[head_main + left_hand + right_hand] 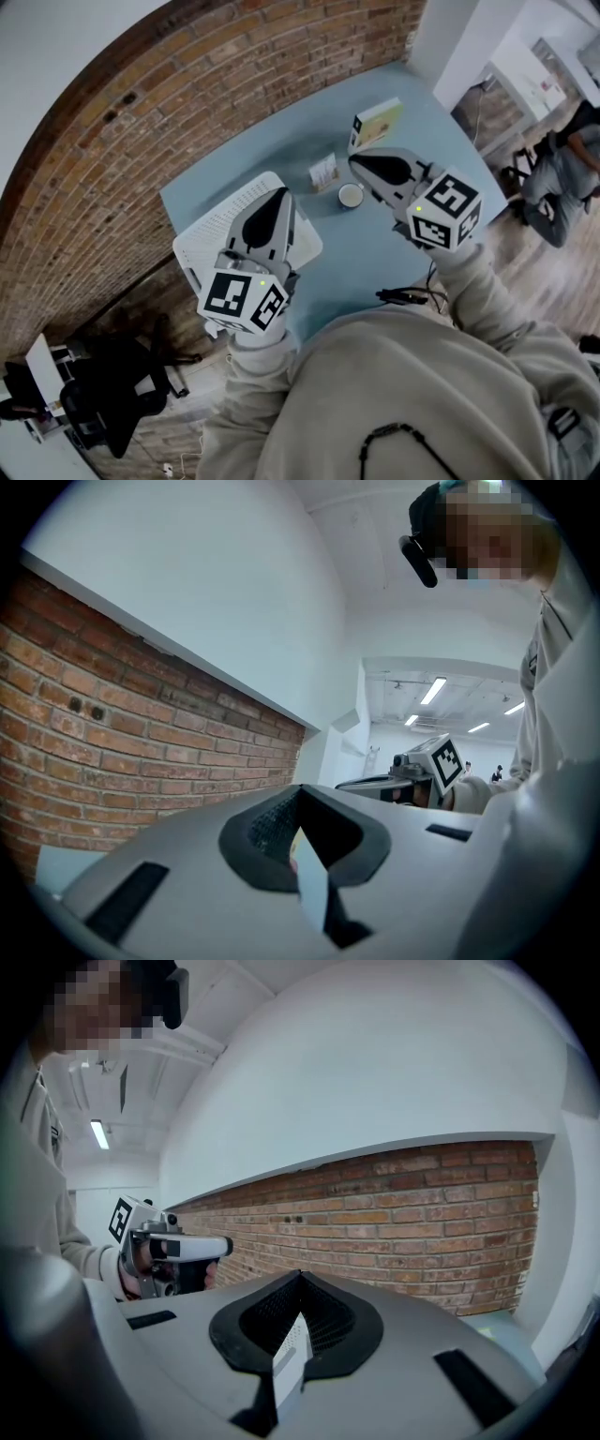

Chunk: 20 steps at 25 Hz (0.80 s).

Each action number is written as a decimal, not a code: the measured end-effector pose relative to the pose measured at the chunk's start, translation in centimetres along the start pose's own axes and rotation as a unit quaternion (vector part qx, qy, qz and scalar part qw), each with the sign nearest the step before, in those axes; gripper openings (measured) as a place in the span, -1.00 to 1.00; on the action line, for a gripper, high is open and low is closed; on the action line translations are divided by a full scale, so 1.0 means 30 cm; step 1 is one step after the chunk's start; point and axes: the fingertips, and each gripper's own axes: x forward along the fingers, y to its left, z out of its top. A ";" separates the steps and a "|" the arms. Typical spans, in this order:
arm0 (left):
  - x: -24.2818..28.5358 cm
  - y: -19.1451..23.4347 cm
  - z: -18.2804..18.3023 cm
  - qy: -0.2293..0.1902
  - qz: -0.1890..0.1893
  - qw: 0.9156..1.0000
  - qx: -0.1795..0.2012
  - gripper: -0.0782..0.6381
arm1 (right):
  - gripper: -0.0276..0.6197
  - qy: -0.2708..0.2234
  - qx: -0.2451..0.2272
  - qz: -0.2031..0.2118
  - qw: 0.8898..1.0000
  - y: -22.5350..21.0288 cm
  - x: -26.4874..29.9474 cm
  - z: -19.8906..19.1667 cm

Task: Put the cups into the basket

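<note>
Left gripper (280, 194) over the basket (200, 246) and right gripper (355, 161) near the cup (350, 195) and carton (324, 172) are both closed, empty.

L gripper (281, 195) over basket (208, 232) — cup (350, 195) by R gripper (357, 162)

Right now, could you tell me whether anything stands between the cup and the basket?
Nothing visible does: only bare table lies between the cup and the basket. The small box stands beside the cup, nearer the wall.

A pale-yellow cardboard box (378, 123) stands on the light-blue tabletop (375, 253), which sits against a red brick wall (187, 103).
</note>
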 end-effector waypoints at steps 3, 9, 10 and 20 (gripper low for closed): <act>0.043 -0.016 -0.012 0.006 -0.011 1.000 -0.003 -0.79 | -0.89 0.001 0.007 -0.011 1.000 -0.034 -0.031 -0.006; 0.135 -0.059 -0.057 0.017 -0.028 0.999 0.001 -0.79 | -0.89 0.000 0.012 -0.033 0.999 -0.095 -0.106 -0.024; 0.146 -0.069 -0.065 0.022 -0.030 0.999 0.002 -0.79 | -0.89 0.002 0.011 -0.038 0.999 -0.104 -0.116 -0.029; 0.183 -0.117 -0.116 0.048 -0.039 0.998 -0.020 -0.79 | -0.89 0.027 0.012 -0.034 0.999 -0.118 -0.130 -0.096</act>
